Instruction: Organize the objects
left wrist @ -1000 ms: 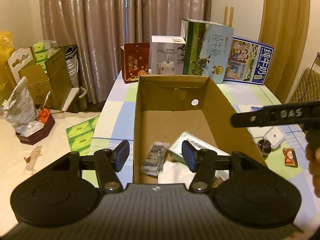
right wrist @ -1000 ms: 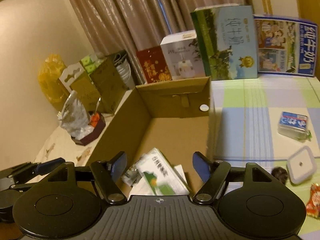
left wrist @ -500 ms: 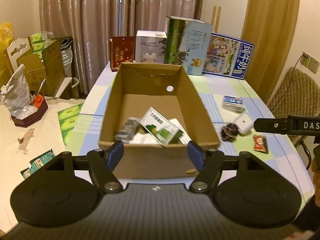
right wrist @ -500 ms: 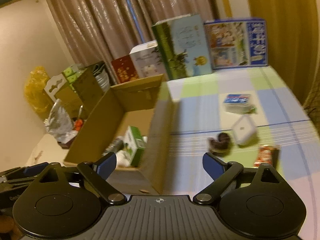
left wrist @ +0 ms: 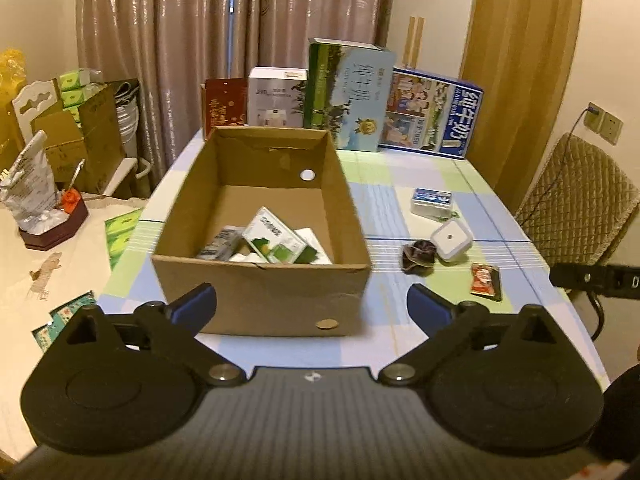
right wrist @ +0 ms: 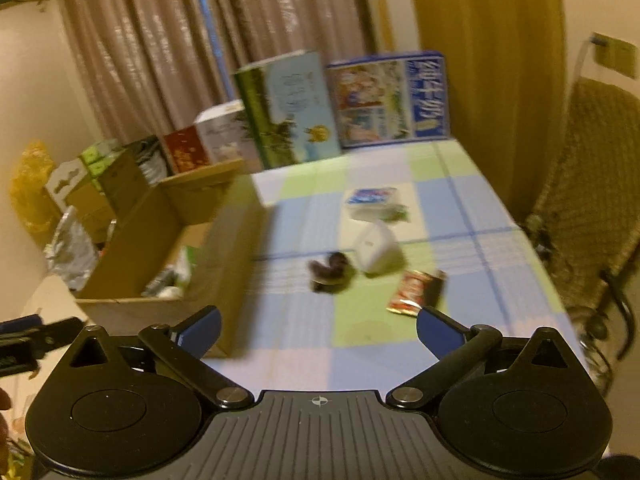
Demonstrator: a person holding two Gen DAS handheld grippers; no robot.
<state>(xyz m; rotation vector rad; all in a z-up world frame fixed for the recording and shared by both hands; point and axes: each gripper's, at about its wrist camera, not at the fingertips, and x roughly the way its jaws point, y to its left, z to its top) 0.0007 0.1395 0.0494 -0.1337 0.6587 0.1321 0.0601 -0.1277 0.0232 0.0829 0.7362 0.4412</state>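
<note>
Your left gripper pulled back from cardboard box, jaws wider, empty. Your right gripper swung toward loose items on tabletop, jaws wide, empty. Green packet inside box.

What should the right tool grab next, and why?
Probably move the right tool forward and down over the red snack packet. Its jaws are open and empty, the packet lies nearest it on the tablecloth, still outside the cardboard box.
</note>
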